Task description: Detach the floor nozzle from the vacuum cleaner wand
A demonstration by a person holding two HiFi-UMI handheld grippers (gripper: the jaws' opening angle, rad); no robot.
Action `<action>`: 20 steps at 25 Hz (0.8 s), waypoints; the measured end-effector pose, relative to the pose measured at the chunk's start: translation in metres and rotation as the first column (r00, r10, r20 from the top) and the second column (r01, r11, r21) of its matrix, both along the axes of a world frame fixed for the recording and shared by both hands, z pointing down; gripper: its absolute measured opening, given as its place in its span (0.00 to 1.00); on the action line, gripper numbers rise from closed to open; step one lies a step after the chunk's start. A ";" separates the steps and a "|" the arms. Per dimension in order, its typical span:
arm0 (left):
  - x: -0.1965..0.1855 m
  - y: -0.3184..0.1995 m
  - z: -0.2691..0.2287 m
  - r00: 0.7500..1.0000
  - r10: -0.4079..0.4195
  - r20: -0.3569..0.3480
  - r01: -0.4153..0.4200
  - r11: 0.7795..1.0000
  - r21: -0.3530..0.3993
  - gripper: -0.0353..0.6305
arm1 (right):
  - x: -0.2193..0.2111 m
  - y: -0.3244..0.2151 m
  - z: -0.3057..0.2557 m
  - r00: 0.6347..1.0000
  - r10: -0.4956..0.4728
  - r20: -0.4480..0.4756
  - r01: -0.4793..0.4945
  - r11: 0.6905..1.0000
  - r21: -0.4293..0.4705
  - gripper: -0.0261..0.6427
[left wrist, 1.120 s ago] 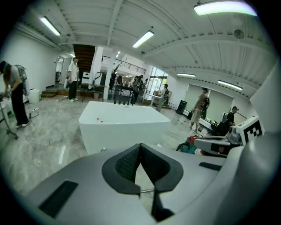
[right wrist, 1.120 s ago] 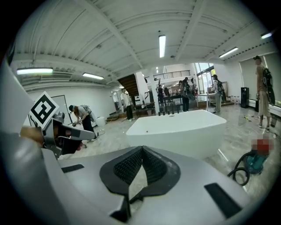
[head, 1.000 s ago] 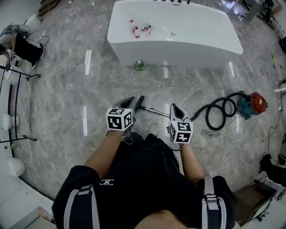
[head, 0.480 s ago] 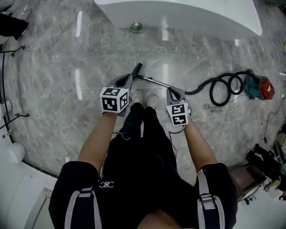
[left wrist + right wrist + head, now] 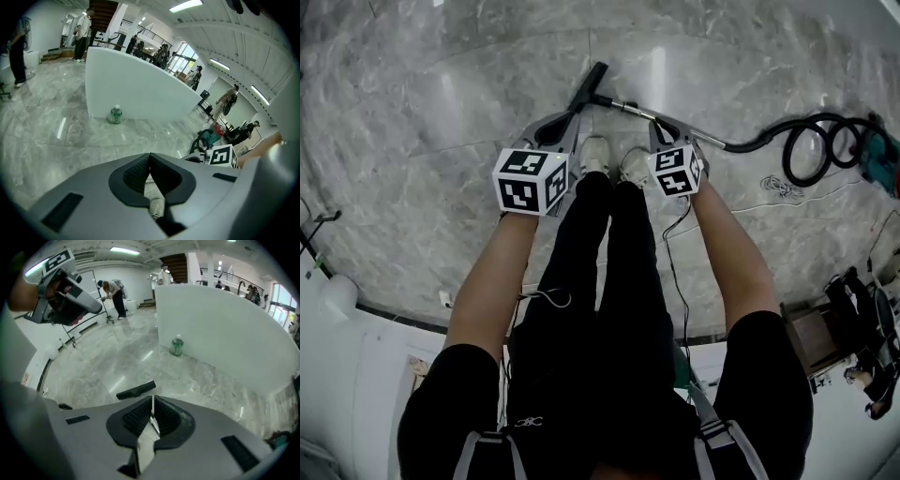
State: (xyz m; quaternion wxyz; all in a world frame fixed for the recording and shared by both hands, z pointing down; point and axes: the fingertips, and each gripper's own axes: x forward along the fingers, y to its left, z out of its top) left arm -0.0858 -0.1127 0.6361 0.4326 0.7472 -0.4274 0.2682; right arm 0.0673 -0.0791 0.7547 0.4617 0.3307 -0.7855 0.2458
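Head view, left to right.

Left gripper (image 5: 573, 116) is centre-left, pointing up-frame and down at the grey marble floor (image 5: 412, 122). Jaws are pressed together with nothing between the pads. Its tip sits just below the lower end of the floor nozzle (image 5: 587, 86); can't confirm contact from this view. The nozzle is the black bar lying flat on the floor at top centre, slanted, upper end to the right. The left gripper view looks past the closed tips at a white bathtub (image 5: 140, 89), with a green bottle (image 5: 115, 115) standing at its foot, left of centre.

The silver wand (image 5: 666, 120) is joined to the nozzle and runs from it rightward and slightly down-frame. The person's two pale shoes (image 5: 596, 154) are just below it, between the grippers.

Right gripper (image 5: 662, 128) is right of centre, jaws also together and empty. In the head view its tip lies right at the wand, some way along the tube from the nozzle joint; touching or just above, can't tell. In the right gripper view the nozzle lies on the floor just beyond the tips, slightly left of them, clear of the pads.

Further right the wand meets a black hose (image 5: 811, 145). It coils in loops at upper right and ends at the teal vacuum cleaner body (image 5: 886, 161) at the right edge. A thin white cable (image 5: 778, 187) lies on the floor below the loops.
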 end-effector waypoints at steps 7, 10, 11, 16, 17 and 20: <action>-0.018 0.007 0.127 0.997 0.080 0.002 -0.080 0.995 -0.064 0.07 | -0.007 0.023 0.162 0.963 -0.231 -0.140 0.224 0.973 -0.061 0.05; -0.021 0.020 0.160 0.997 0.079 -0.010 -0.080 0.992 -0.099 0.07 | 0.005 0.040 0.233 0.920 -0.323 -0.224 0.300 0.945 -0.128 0.32; -0.021 0.026 0.169 0.997 0.073 -0.018 -0.074 0.991 -0.112 0.07 | 0.009 0.046 0.255 0.906 -0.346 -0.243 0.316 0.936 -0.157 0.38; -0.025 0.070 0.207 0.998 0.056 -0.041 -0.062 0.981 -0.186 0.07 | 0.008 0.065 0.330 0.882 -0.384 -0.273 0.334 0.919 -0.211 0.41; -0.025 0.074 0.214 0.998 0.049 -0.045 -0.057 0.978 -0.202 0.07 | 0.006 0.063 0.341 0.879 -0.382 -0.285 0.332 0.920 -0.207 0.41; -0.018 0.080 0.225 0.997 0.024 -0.076 -0.040 0.974 -0.223 0.07 | 0.000 0.065 0.362 0.852 -0.413 -0.323 0.359 0.909 -0.213 0.40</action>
